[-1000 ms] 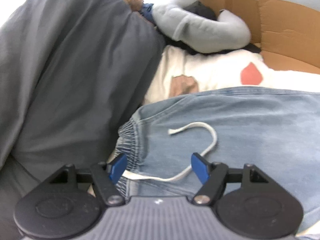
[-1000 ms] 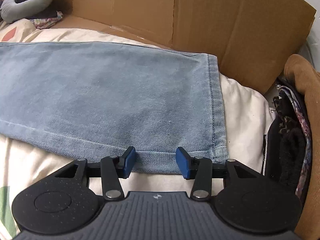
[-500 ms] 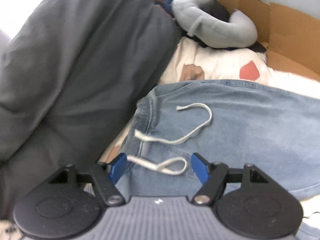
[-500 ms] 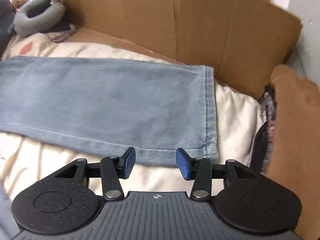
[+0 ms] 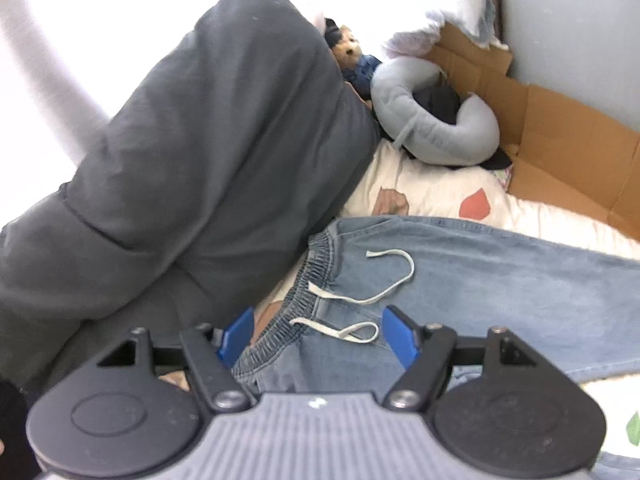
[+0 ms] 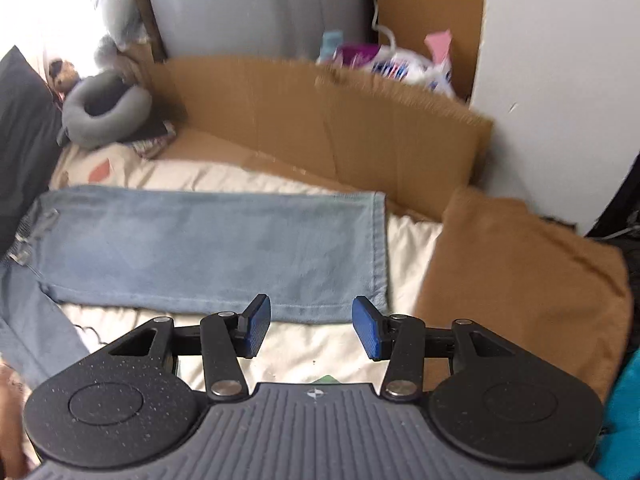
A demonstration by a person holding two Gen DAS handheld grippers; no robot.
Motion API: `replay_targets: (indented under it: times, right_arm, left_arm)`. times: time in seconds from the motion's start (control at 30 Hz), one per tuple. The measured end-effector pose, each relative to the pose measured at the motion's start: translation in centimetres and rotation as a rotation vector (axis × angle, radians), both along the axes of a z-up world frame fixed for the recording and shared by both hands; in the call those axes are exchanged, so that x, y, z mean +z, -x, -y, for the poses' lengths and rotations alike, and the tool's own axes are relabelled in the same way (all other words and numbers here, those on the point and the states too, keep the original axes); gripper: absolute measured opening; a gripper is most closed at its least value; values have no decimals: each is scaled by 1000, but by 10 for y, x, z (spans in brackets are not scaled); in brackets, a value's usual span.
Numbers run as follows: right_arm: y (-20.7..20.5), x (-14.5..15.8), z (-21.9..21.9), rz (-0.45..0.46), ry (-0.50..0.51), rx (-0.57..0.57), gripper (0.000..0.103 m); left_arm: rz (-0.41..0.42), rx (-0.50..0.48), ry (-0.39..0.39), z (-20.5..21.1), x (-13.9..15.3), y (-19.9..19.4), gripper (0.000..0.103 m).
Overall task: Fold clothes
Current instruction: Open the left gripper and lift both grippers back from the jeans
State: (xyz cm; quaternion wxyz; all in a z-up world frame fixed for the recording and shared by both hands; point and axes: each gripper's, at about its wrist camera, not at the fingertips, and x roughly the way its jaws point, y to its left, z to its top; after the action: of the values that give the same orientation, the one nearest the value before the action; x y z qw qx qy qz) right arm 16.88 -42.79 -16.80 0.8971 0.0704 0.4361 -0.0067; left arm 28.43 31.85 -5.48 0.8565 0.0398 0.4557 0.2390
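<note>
Light blue denim trousers (image 6: 208, 248) lie flat across a cream bedspread (image 6: 320, 348), legs stacked one on the other. Their elastic waistband (image 5: 312, 276) and white drawstring (image 5: 380, 292) show in the left wrist view. My left gripper (image 5: 318, 336) hovers well above the waistband, open, nothing between its blue pads. The leg hem (image 6: 378, 248) shows in the right wrist view. My right gripper (image 6: 311, 326) hangs above the near edge of the leg by the hem, open and empty.
A big dark grey pillow (image 5: 192, 152) crowds the waistband end. A grey neck pillow (image 5: 436, 120) and a small plush toy (image 5: 350, 50) lie beyond it. Cardboard sheets (image 6: 340, 128) line the far side. A brown folded cloth (image 6: 520, 280) lies past the hem.
Both grippers have lifted away from the trousers, so each view now takes in far more of the bed. The trousers stayed flat. The jaws kept their width.
</note>
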Motion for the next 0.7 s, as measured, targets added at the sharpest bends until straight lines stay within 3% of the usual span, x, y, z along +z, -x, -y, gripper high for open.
replay_targets:
  times: [0.27, 0.37, 0.57, 0.7]
  right_arm:
    - [28, 87, 33, 63, 26, -3, 54]
    - [34, 109, 44, 40, 76, 25, 57]
    - [61, 129, 63, 18, 121, 9, 57]
    - [95, 123, 60, 26, 116, 13, 58]
  left_arm:
    - [-2, 42, 66, -2, 36, 39, 75]
    - [9, 46, 71, -1, 50, 53, 75]
    - [20, 38, 70, 3, 72, 78, 78]
    - [32, 32, 78, 1, 71, 86, 79]
